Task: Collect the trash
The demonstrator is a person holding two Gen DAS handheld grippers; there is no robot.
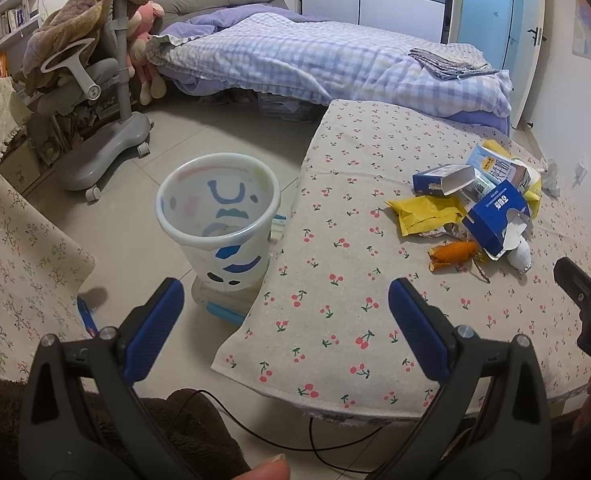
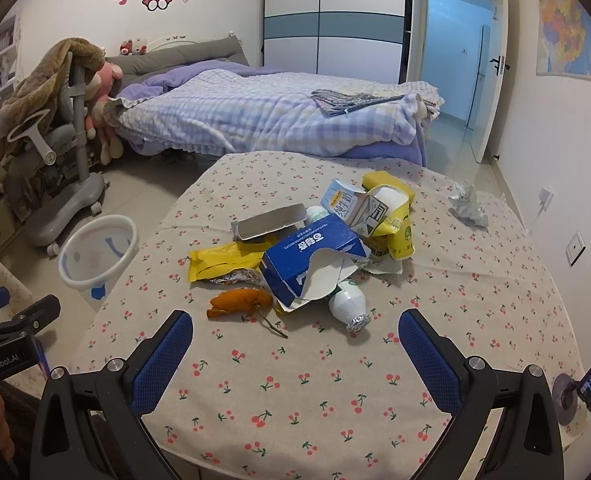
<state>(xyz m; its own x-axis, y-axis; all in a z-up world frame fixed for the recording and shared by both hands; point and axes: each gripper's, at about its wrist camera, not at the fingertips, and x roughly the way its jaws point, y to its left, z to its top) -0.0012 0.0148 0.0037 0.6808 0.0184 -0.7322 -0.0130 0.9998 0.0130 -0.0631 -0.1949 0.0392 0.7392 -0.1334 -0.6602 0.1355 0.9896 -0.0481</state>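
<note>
Left gripper [image 1: 285, 304] fingers apart, empty, right of bin [image 1: 217, 216]. Right gripper [image 2: 295, 334] fingers apart, empty, near blue box [image 2: 311, 260] in trash pile.

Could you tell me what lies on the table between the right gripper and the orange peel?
Nothing: in the right wrist view, only bare cherry-print tablecloth lies between the open right gripper and the orange peel.

Cherry-print table [image 2: 335, 392]: trash pile [image 2: 315, 248], crumpled paper [image 2: 468, 204].
</note>
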